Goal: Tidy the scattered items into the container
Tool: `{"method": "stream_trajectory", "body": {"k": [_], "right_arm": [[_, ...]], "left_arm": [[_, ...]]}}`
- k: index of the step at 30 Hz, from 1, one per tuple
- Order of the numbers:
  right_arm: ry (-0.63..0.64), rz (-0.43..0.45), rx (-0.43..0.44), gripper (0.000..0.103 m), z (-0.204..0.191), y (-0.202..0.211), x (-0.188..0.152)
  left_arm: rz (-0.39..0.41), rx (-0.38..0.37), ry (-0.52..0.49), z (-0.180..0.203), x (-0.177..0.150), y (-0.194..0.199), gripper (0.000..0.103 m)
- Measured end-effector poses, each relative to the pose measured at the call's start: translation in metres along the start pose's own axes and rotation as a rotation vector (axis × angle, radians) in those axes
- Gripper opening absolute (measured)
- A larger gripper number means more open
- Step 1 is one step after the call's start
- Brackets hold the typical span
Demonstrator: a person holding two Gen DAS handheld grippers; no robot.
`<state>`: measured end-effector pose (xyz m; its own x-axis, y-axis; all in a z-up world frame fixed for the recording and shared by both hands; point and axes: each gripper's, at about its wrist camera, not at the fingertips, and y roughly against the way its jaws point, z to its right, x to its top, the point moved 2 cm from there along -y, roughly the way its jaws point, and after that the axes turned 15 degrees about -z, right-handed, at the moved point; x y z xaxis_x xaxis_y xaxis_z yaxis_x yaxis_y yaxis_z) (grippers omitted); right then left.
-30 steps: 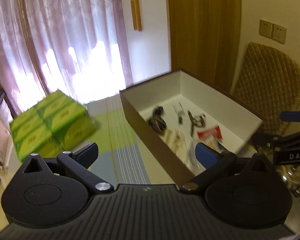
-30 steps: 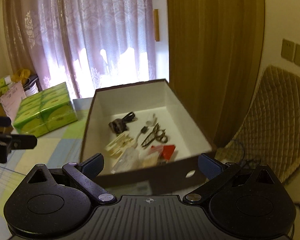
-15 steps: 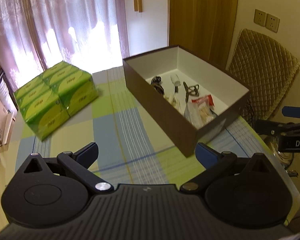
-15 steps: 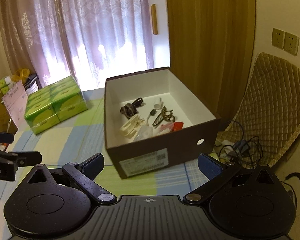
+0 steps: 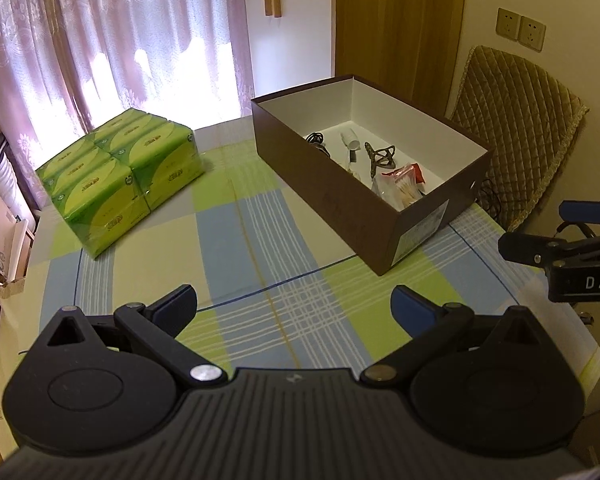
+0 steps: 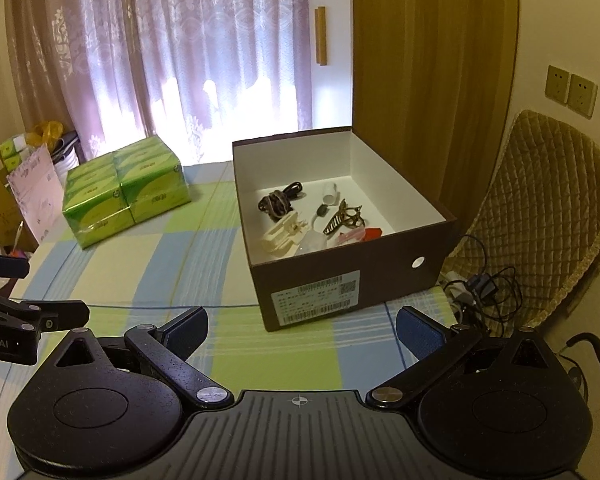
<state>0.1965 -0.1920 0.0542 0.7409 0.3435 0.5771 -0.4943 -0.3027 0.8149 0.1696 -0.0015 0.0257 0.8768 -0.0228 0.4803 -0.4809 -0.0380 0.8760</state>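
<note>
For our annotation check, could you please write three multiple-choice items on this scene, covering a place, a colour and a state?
1. Where is the hair claw?
A. on the tablecloth
B. inside the box
C. on the chair

2. What colour are the tissue packs?
A. green
B. red
C. white

3. How are the left tongs?
A. shut on a cable
B. shut, empty
C. open, empty

Answers: 1 B, the hair claw lies inside the box. 2 A, the tissue packs are green. 3 C, the left tongs gape with nothing between.

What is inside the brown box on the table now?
Inside the brown box lie a dark cable, a cream clip, a striped hair claw, a white tube and a red packet. The near wall hides part of the floor.
</note>
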Motion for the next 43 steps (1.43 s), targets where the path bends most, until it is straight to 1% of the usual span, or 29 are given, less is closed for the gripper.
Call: {"method": "stream_trajectory", "body": {"k": [13, 20, 28, 34, 43], "right_arm": [[-0.008, -0.037, -0.022, 0.103, -0.019, -0.002, -0.016], [0.002, -0.056, -0.037, 0.103, -0.027, -0.003, -0.025], [0.015, -0.081, -0.033, 0.103, -0.032, -0.006, -0.034], [0.032, -0.084, -0.020, 0.103, -0.033, -0.008, -0.036], [0.030, -0.095, -0.013, 0.103, -0.015, -0.009, -0.039]], "left_arm": [[-0.003, -0.001, -0.020, -0.008, -0.019, 0.007, 0.102], [-0.023, -0.013, -0.032, -0.009, -0.029, 0.004, 0.102], [-0.047, -0.014, -0.035, -0.008, -0.038, -0.001, 0.102], [-0.059, -0.002, -0.027, -0.007, -0.043, -0.002, 0.102], [-0.068, 0.006, -0.024, 0.008, -0.041, -0.007, 0.102]]}}
